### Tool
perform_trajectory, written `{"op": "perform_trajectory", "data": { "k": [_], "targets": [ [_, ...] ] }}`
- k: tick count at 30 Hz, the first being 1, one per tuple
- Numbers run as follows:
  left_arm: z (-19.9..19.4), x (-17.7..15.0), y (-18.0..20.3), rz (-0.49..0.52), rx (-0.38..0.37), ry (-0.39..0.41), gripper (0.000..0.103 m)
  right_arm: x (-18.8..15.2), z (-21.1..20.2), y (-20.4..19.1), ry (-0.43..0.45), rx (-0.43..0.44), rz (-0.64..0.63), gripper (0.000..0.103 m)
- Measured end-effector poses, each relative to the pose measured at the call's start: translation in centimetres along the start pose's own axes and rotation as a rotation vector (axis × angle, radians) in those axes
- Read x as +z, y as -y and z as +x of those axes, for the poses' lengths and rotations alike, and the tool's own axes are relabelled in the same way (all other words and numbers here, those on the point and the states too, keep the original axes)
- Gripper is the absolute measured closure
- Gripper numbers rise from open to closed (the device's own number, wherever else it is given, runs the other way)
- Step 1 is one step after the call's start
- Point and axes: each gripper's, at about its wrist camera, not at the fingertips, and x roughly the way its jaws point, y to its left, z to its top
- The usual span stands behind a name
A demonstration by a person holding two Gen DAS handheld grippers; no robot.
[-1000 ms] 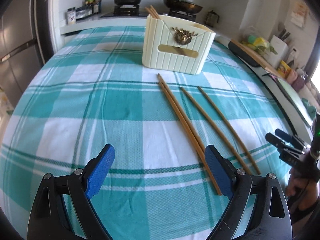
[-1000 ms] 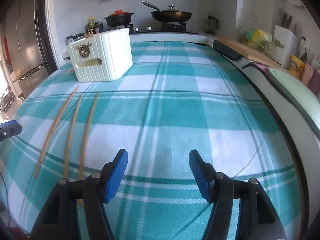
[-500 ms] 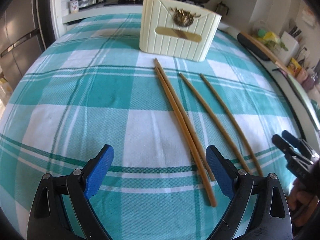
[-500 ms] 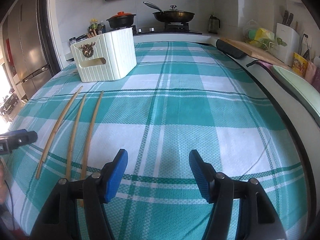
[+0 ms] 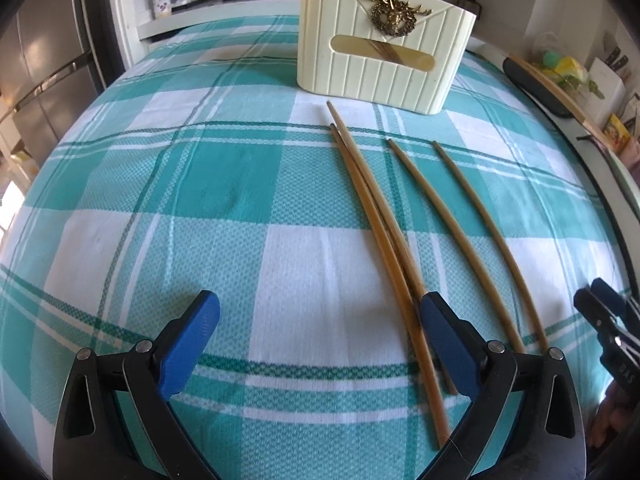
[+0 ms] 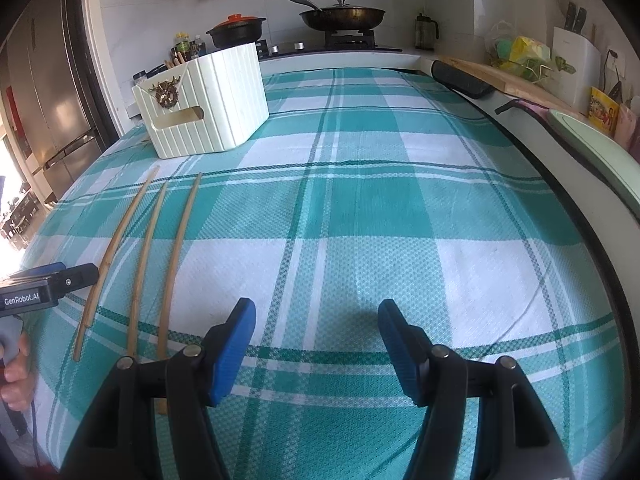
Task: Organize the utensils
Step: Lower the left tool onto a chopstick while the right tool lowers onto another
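Observation:
Several wooden chopsticks (image 5: 452,216) lie side by side on the checked cloth, tips toward a cream ribbed holder (image 5: 384,64) that has more chopsticks sticking out at its back. My left gripper (image 5: 320,320) hovers over their near ends with its jaws opening. The closest pair (image 5: 376,216) runs along and under its right finger (image 5: 444,332), and nothing is gripped. My right gripper (image 6: 316,340) stands open over bare cloth, with the chopsticks (image 6: 176,240) to its left and the holder (image 6: 200,108) far left. The left gripper (image 6: 52,284) shows at that edge.
The teal and white cloth (image 6: 400,208) covers the whole table. Behind it are a stove with a black pot (image 6: 236,32) and a pan (image 6: 340,16). A fridge (image 6: 44,92) stands to the left. A counter with a cutting board (image 6: 512,80) runs along the right.
My left gripper has moved forward and down toward the chopsticks and holder, which now look larger, and its jaws stand a little wider. The right gripper has stayed put.

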Motion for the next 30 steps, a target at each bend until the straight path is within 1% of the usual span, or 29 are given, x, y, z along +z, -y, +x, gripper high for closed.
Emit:
{"op": "perform_trajectory", "data": {
  "k": [4,7,9,10,11,12,14,15,16,17,18,19,20,21,22,23,24,25,26,28,30],
  "targets": [
    [0.2,0.1,-0.1,-0.002,0.013,-0.005,0.003,0.0,-0.1,0.1,0.004,-0.003,0.005,0.038],
    [0.4,0.2,0.1,0.025,0.034,-0.011,0.003,0.0,-0.1,0.1,0.006,-0.001,0.006,0.038],
    [0.4,0.3,0.1,0.032,0.029,-0.017,0.004,0.0,-0.2,0.0,0.01,0.0,0.0,0.038],
    [0.3,0.3,0.0,0.034,0.023,-0.017,0.008,0.0,-0.4,-0.1,0.015,0.01,-0.001,0.038],
    [0.1,0.3,-0.1,0.044,0.021,-0.012,0.015,0.1,-0.6,-0.2,0.021,0.031,0.005,0.038],
    [0.0,0.2,-0.2,0.053,0.021,-0.008,0.019,0.3,-0.8,-0.2,0.021,0.072,0.025,0.038],
    [-0.2,0.2,-0.2,0.063,0.01,0.0,0.03,1.2,-1.2,-1.1,0.005,0.162,0.044,0.038],
    [-0.3,0.2,-0.2,0.066,0.006,0.005,0.033,1.6,-1.2,-1.8,-0.004,0.189,0.024,0.038],
    [-0.3,0.3,-0.1,0.073,0.008,0.009,0.04,2.0,-1.1,-2.6,-0.013,0.205,-0.004,0.038],
    [-0.3,0.3,0.0,0.082,0.006,0.012,0.048,2.6,-0.9,-3.8,-0.026,0.217,-0.048,0.041],
    [-0.4,0.2,0.1,0.098,0.007,0.018,0.052,2.9,-0.6,-4.8,-0.042,0.218,-0.086,0.045],
    [-0.4,0.2,0.1,0.109,0.011,0.021,0.059,3.2,-0.1,-5.6,-0.061,0.213,-0.119,0.049],
    [-0.5,0.2,0.1,0.118,0.011,0.023,0.067,3.4,0.5,-6.5,-0.084,0.207,-0.156,0.057],
    [-0.5,0.1,0.0,0.126,0.009,0.024,0.07,3.4,1.1,-7.2,-0.099,0.203,-0.182,0.063],
    [-0.6,0.1,-0.2,0.126,0.005,0.023,0.076,3.4,1.5,-7.6,-0.113,0.197,-0.201,0.066],
    [-0.7,0.0,-0.4,0.125,-0.002,0.021,0.081,3.4,2.1,-8.3,-0.133,0.192,-0.223,0.073],
    [-0.8,0.0,-0.8,0.124,-0.011,0.019,0.084,3.3,2.3,-8.6,-0.144,0.194,-0.235,0.082],
    [-0.8,-0.1,-1.0,0.126,-0.015,0.018,0.088,3.0,2.6,-9.0,-0.16,0.198,-0.249,0.087],
    [-0.9,-0.2,-1.2,0.128,-0.018,0.016,0.09,2.8,2.7,-9.4,-0.172,0.197,-0.262,0.094],
    [-1.1,-0.3,-1.8,0.13,-0.014,0.012,0.091,2.4,2.5,-9.5,-0.157,0.162,-0.273,0.096],
    [-1.3,-0.5,-2.8,0.117,0.01,0.013,0.091,2.2,2.1,-8.7,-0.147,0.1,-0.23,0.097]
  ]
}}
